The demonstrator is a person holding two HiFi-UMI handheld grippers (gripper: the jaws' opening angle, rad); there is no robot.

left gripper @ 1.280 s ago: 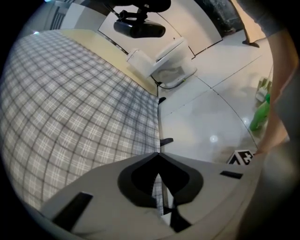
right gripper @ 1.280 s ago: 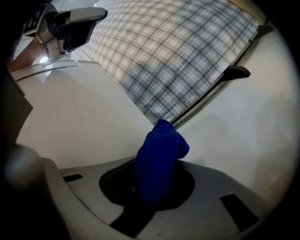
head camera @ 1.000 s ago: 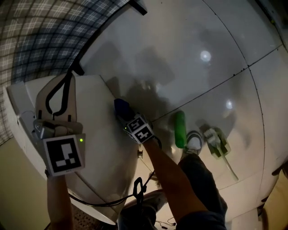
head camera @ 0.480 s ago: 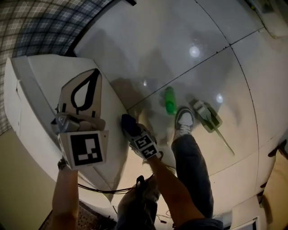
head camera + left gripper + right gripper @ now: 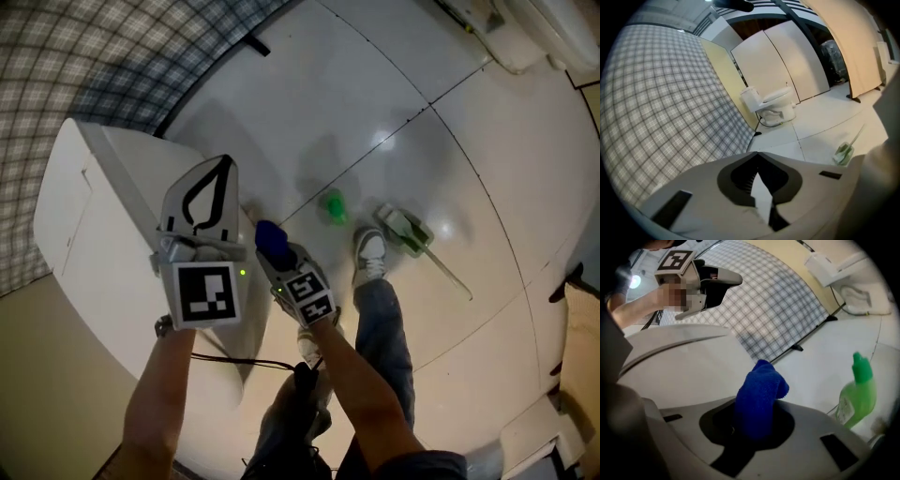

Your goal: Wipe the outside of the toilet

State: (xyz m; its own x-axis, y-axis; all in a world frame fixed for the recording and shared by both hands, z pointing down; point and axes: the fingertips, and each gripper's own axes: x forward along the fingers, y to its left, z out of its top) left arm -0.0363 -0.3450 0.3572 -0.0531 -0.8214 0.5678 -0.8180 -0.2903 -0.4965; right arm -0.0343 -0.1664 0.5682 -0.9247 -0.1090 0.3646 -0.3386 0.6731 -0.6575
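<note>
The white toilet [image 5: 103,244] fills the left of the head view and bulks pale in the right gripper view [image 5: 679,366]. My right gripper [image 5: 277,251] is shut on a blue cloth [image 5: 269,234], held at the toilet's right edge; whether it touches I cannot tell. In the right gripper view the cloth [image 5: 759,397] sticks up from the jaws of that gripper [image 5: 757,420]. My left gripper [image 5: 225,162] hovers over the toilet's top, jaws shut and holding nothing. Its tips meet in the left gripper view [image 5: 757,153].
A green bottle [image 5: 333,206] [image 5: 858,394] stands on the white tiled floor right of the toilet. A toilet brush in its holder [image 5: 405,232] [image 5: 843,152] lies past a person's shoe [image 5: 370,247]. A plaid wall [image 5: 112,56] runs behind. A second toilet [image 5: 771,105] stands farther off.
The head view has pulled up and back, so toilet and floor look smaller. The left gripper has drifted right, closer to the right gripper. The cloth stays at the toilet's right edge.
</note>
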